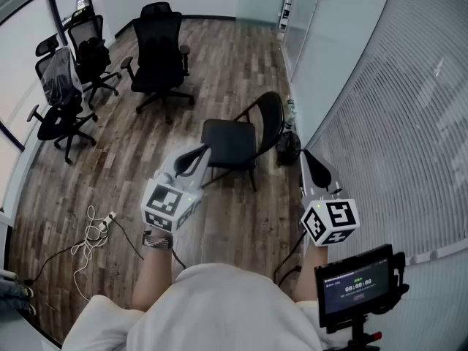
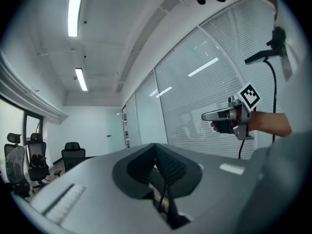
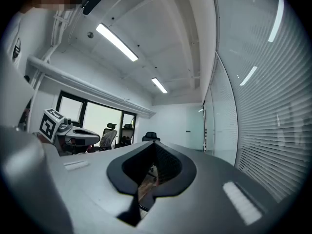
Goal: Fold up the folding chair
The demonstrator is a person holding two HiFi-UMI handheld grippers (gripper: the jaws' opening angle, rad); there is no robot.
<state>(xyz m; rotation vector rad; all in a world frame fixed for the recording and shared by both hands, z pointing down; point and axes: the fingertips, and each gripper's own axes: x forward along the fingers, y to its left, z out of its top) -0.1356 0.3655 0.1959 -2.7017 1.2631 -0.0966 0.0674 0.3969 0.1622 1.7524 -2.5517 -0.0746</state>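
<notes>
You're holding the left gripper (image 1: 196,156) and right gripper (image 1: 313,165) level, both shut and empty, facing the chair (image 1: 245,139) standing unfolded just ahead by the glass wall (image 1: 344,72), probably handling light, stiff and hinged, so you're likely aiming for the backrest (image 1: 273,117) top and seat (image 1: 227,143) front.

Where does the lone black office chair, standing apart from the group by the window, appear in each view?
Head view: black office chair, upper left of centre.
Left gripper view: the chair, small, at lower left.
Right gripper view: the chair, small, near centre.
Shared landmark: the glass wall with blinds, right side in each.
</notes>
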